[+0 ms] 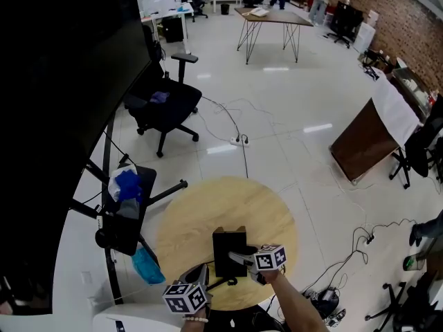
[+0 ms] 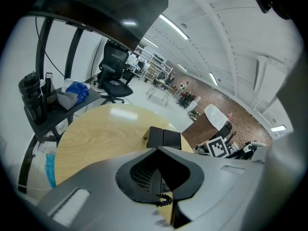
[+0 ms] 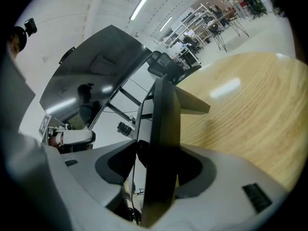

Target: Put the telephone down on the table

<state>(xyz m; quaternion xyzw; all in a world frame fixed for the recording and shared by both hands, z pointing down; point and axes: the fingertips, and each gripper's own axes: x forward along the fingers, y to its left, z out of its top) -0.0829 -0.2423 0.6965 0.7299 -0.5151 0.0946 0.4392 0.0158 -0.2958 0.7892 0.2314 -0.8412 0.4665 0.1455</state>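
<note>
Here: we find the black desk telephone (image 1: 230,249) on the near part of the round wooden table (image 1: 181,220), close to the person's edge.
Telephone: it appears to rest on the tabletop, propped on a wedge-shaped stand (image 3: 195,104). We judge it already set down.
Right gripper (image 1: 240,258): it reaches in from the person's side with its jaws apart around the telephone's edge. In the right gripper view a sliver of light shows between one pad and the black casing, so we read no squeeze.
Why so: slack jaws around a thing that stands by itself suggest a release, with the table taking the weight.
Left gripper (image 1: 202,282): it waits low at the table's near rim, near the telephone. Its jaws are drawn together at the tips, with nothing gripped that we can make out.
Coiled cord (image 2: 166,199): it shows beneath the left jaws, which may be why that gripper sits close.
Stage: nearly done, in our judgement. What remains is to draw the right gripper back clear.
Risk: a pad dragging on the casing could tip or slide the telephone toward the rim.
</note>
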